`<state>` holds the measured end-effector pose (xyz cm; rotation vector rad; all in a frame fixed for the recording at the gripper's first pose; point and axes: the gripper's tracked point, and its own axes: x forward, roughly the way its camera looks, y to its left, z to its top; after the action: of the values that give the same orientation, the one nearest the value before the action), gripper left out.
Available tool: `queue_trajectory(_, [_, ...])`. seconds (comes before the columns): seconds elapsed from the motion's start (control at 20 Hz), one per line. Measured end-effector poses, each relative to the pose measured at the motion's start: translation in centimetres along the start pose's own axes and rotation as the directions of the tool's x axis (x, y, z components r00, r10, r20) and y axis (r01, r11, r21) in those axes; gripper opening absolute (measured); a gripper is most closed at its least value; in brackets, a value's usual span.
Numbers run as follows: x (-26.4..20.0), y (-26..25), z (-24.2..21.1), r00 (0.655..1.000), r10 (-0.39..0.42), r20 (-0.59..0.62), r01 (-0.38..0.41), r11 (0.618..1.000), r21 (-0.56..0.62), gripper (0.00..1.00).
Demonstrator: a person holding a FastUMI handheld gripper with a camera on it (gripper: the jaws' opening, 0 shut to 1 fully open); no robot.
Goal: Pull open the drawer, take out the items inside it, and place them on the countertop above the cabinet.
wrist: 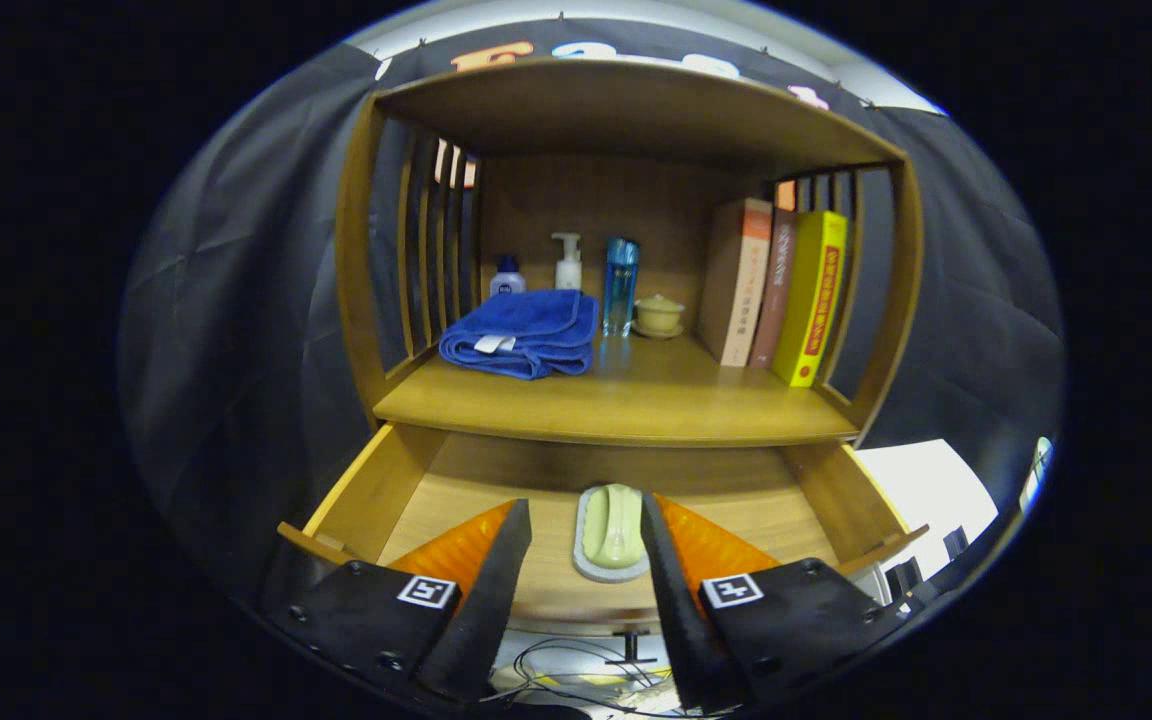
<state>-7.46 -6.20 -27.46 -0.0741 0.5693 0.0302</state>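
Claw (586, 520) spread wide over pulled-out drawer (366, 500), pale green brush (612, 530) just ahead between its fingers, untouched, blue towel (526, 332), bottles and books (781, 290) on countertop (626, 400) beyond.

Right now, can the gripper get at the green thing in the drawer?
Probably yes. The drawer is pulled open, and the green thing lies uncovered on its grey dish between the gripper's open fingers, with nothing over it.

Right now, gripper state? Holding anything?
Gripper: open, holding nothing. Its fingers sit apart over the open drawer, either side of the pale green item, not pressing on it.
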Motion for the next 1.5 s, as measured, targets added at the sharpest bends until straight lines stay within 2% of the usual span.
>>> queue_trajectory(0.1, [4.1, 0.2, -2.4, 0.992, 0.019, -0.127, -0.014, 0.999, 0.037, 0.77])
queue_trajectory(0.3, [9.5, -3.5, -6.2, 0.957, -0.060, -0.283, 0.100, 0.987, 0.128, 0.84])
queue_trajectory(0.4, [10.5, -4.4, -8.7, 0.929, -0.071, -0.362, 0.128, 0.982, 0.136, 0.82])
queue_trajectory(0.55, [11.3, -3.7, -10.1, 0.919, -0.041, -0.392, 0.101, 0.986, 0.133, 0.76])
queue_trajectory(0.7, [11.0, -4.2, -10.4, 0.906, -0.045, -0.422, 0.101, 0.989, 0.111, 0.31])
queue_trajectory(0.8, [10.3, -3.7, -9.3, 0.912, -0.016, -0.409, 0.069, 0.991, 0.116, 0.26])
queue_trajectory(1.15, [5.1, -4.0, -2.6, 0.939, 0.026, -0.342, 0.000, 0.997, 0.076, 0.26])
queue_trajectory(1.5, [3.8, -6.1, 4.9, 0.961, 0.014, -0.275, 0.007, 0.997, 0.074, 0.26])
